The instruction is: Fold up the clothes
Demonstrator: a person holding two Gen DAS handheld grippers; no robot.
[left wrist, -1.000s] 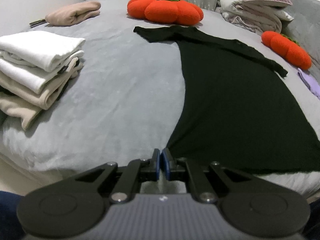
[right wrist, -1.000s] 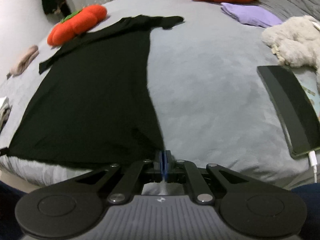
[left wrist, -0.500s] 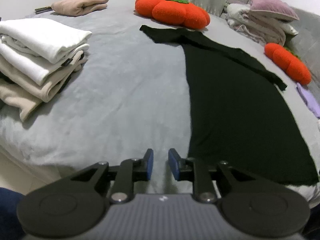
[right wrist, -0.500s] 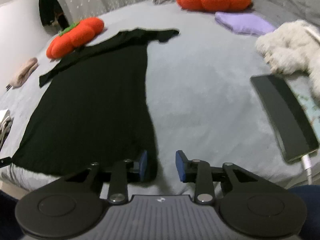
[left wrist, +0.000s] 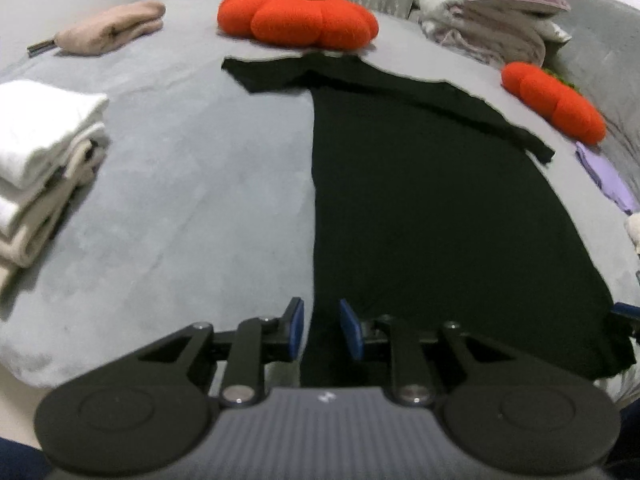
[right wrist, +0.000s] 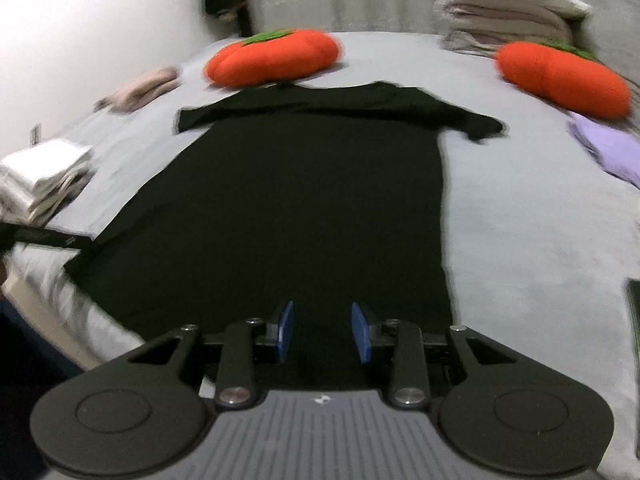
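While both grippers sit at the near edge of the grey bed (left wrist: 192,184), nothing is held.
Shirt: black T-shirt (left wrist: 420,200) spread flat, sleeves out, collar toward the large pumpkin cushion (left wrist: 296,16).
Left gripper (left wrist: 321,328): jaws parted — the shirt's left side edge at the hem runs between them.
Right gripper (right wrist: 322,332): jaws parted wider, over the hem, inside the right edge.
Folded stack (left wrist: 40,160): off to the left — well apart.
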